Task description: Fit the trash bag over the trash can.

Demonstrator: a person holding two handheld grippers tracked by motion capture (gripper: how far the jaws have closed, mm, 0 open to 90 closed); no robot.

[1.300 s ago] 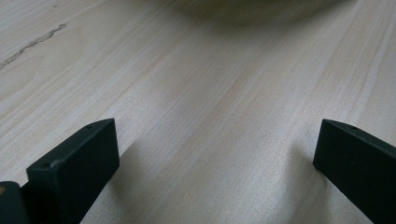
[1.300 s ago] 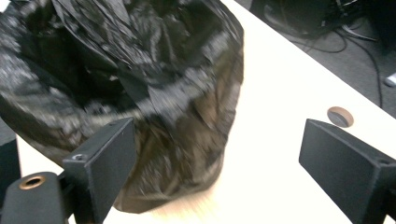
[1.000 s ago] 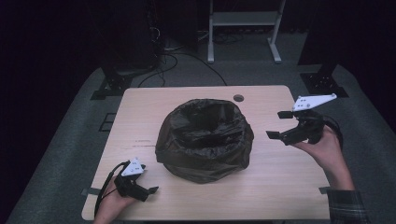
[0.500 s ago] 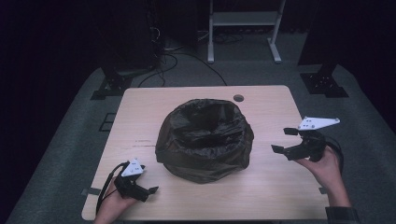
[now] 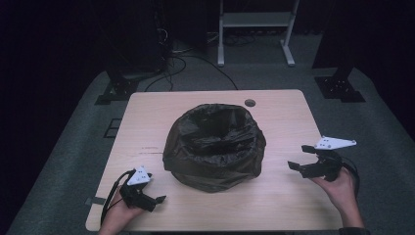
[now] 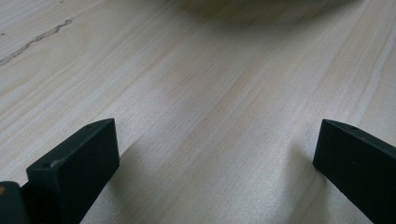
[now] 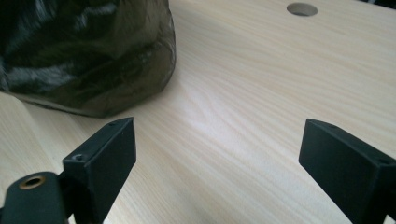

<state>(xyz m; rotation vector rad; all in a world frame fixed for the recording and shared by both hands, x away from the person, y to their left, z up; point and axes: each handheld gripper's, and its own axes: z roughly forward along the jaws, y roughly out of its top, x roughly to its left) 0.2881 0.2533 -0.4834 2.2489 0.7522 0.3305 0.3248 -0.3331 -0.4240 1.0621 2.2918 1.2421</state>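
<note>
A black plastic bag (image 5: pixel 214 146) lines a round bin that stands mid-table, its mouth open upward. At the front left corner my left gripper (image 5: pixel 155 201) rests low on the wood, open, jaws wide apart over bare tabletop (image 6: pixel 210 140). My right gripper (image 5: pixel 301 156) is held near the right edge, open and empty, pointing toward the bag (image 7: pixel 84 51), which lies a short way off its left jaw. Neither gripper touches the bag.
The light wooden table (image 5: pixel 274 117) has a round cable hole (image 5: pixel 250 103) at the back, also seen from the right gripper (image 7: pixel 302 9). Dark carpet, stand legs (image 5: pixel 117 90) and a white frame (image 5: pixel 254 34) surround the table.
My right gripper has come down and toward the front right edge of the table. The left gripper and the bag have stayed put.
</note>
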